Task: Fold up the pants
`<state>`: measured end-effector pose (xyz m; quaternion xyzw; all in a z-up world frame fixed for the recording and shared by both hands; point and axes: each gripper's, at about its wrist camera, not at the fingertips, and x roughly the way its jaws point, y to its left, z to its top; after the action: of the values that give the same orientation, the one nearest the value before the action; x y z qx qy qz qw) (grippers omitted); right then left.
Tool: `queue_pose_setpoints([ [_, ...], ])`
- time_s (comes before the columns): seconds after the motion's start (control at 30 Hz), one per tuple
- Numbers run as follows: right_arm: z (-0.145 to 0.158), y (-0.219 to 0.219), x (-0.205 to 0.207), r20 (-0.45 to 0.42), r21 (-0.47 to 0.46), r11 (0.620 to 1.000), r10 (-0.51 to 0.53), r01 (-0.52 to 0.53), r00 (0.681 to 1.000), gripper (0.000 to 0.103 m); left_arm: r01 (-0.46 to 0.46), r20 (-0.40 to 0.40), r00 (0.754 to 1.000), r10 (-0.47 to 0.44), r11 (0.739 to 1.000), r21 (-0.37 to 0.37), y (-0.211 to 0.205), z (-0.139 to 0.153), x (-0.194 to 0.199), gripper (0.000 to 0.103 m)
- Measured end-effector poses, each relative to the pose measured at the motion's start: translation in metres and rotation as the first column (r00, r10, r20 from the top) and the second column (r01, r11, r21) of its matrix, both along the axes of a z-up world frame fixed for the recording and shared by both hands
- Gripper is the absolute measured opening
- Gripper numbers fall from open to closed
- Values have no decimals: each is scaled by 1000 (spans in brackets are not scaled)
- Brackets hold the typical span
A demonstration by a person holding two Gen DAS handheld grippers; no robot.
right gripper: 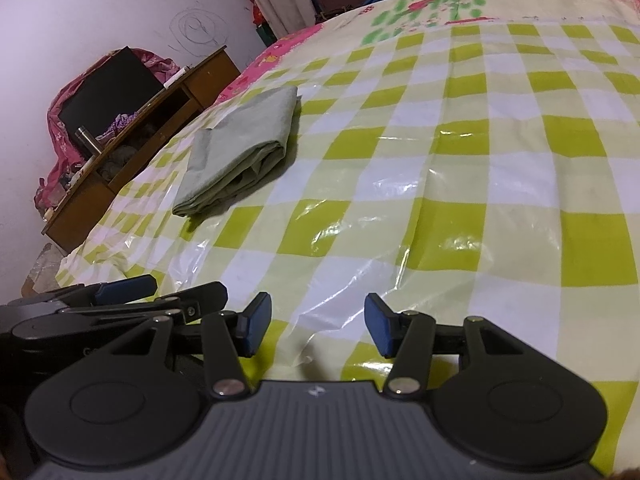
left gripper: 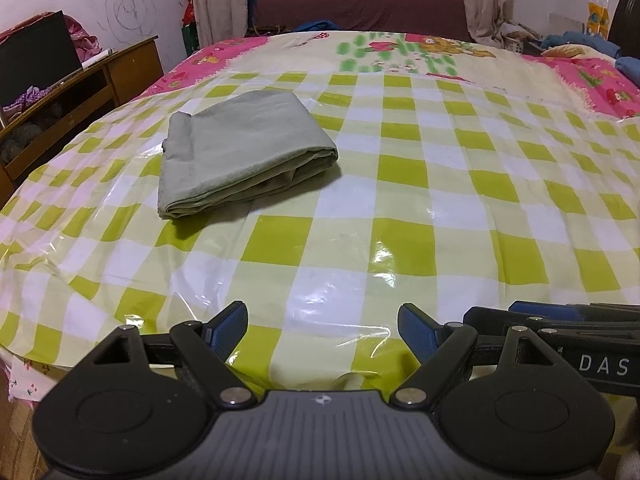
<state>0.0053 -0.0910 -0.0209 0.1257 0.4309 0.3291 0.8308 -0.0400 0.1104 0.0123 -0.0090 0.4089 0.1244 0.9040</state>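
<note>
The sage-green pants (left gripper: 240,152) lie folded into a compact rectangle on the green-and-white checked plastic cover (left gripper: 400,208), left of centre. They also show in the right wrist view (right gripper: 240,148), at the far left. My left gripper (left gripper: 322,326) is open and empty, low over the near edge of the bed, well short of the pants. My right gripper (right gripper: 318,324) is open and empty too, beside the left one. The right gripper shows at the right edge of the left wrist view (left gripper: 560,320), and the left gripper at the left edge of the right wrist view (right gripper: 120,300).
A wooden desk (left gripper: 80,92) with a dark screen (left gripper: 36,56) stands left of the bed. A pink patterned sheet (left gripper: 592,80) lies under the cover. Clothes are piled at the far right (left gripper: 580,44). A maroon sofa (left gripper: 360,4) and curtains stand at the back.
</note>
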Motion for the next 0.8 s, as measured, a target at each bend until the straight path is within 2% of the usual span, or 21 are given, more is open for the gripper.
queue_pose_setpoints([
  [0.8,-4,1,1,-9,-5,1000,5,-5,1000,53,0,-15,1000,1,999,34,-4,-1,1,91],
])
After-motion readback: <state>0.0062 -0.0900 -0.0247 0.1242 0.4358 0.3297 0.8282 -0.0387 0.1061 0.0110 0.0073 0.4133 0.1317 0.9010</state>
